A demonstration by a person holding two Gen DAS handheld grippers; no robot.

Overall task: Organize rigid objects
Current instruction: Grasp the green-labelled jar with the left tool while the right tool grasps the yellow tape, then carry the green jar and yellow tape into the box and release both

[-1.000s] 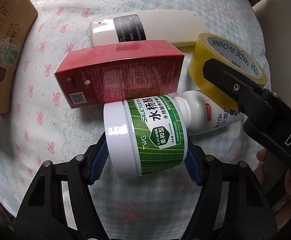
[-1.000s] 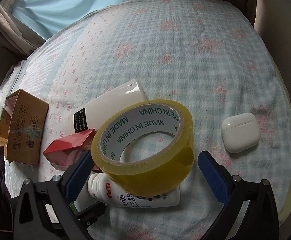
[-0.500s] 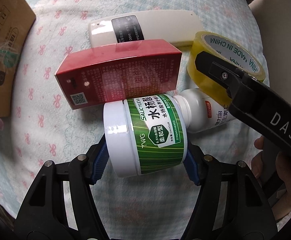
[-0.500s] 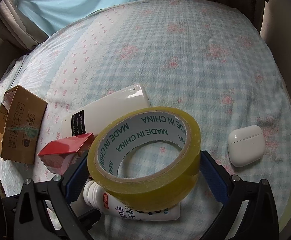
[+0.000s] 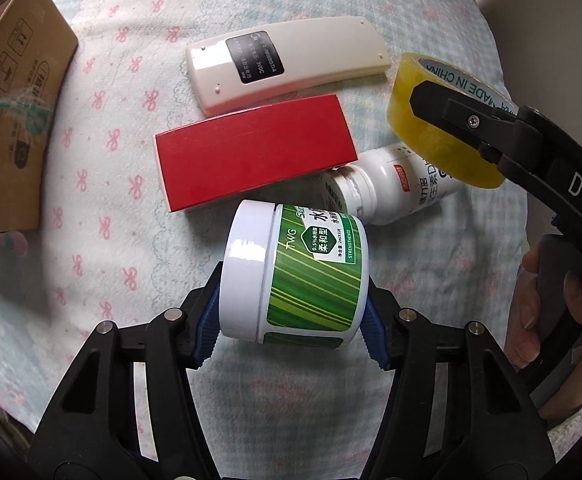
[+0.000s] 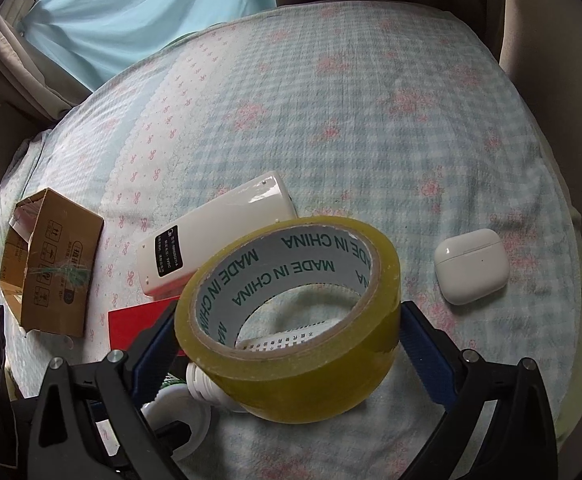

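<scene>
My left gripper is shut on a white jar with a green label, held on its side above the bedspread. My right gripper is shut on a roll of yellow tape, lifted over a white pill bottle; the tape also shows in the left wrist view. A red box and a cream remote lie beyond the jar. A white earbud case lies to the right.
A brown cardboard box lies at the left; it also shows in the left wrist view. The checked bedspread stretches far behind the objects. Blue curtain hangs at the back.
My left gripper has lifted the jar up and back from the red box. My right gripper has raised the tape roll off the pill bottle.
</scene>
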